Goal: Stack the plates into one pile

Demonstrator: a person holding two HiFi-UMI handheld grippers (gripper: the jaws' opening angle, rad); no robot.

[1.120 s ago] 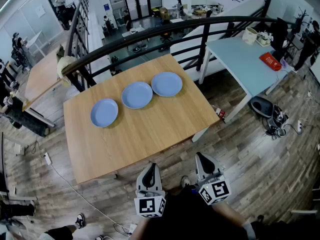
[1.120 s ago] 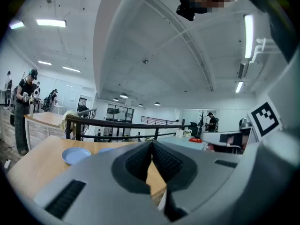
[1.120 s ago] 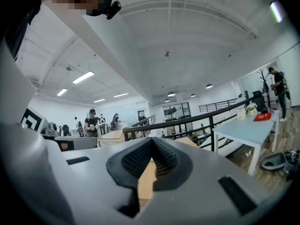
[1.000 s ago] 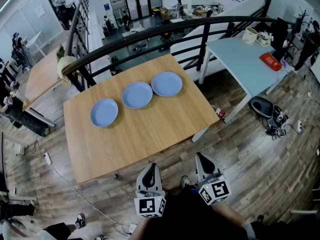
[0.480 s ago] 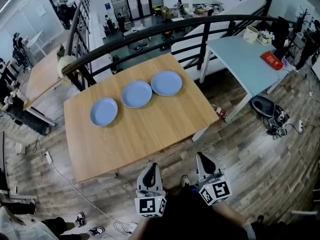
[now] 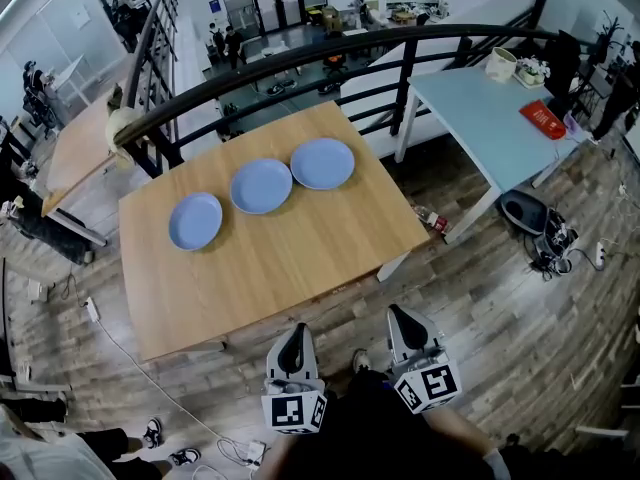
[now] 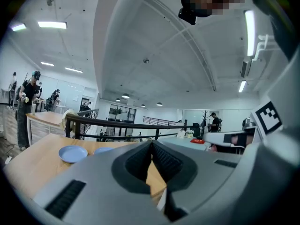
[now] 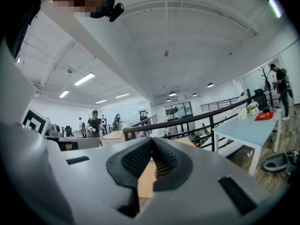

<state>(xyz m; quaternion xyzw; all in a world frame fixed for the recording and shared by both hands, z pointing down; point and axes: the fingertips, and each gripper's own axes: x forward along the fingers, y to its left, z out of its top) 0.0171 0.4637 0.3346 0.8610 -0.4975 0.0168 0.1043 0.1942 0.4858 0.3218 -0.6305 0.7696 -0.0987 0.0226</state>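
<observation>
Plates, blue, unstacked: left plate point(image 6: 195, 221), middle plate point(image 6: 261, 186), right plate point(image 6: 322, 163), a diagonal row upper centre on the counter point(image 6: 285, 263). Left hand-held gripper point(image 6: 293, 342) and right hand-held gripper point(image 6: 404, 326): closed, empty, bottom centre, well apart from the plates. Recommended: open the jaws before reaching and take one rim level.

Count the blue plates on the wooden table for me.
3, in a slanted row across the far half of the wooden table: left plate, middle plate, right plate. None are stacked, so none looks hidden.

both grippers, left point(image 6: 296, 353) and right point(image 6: 403, 330), closed, empty, side by side.
</observation>
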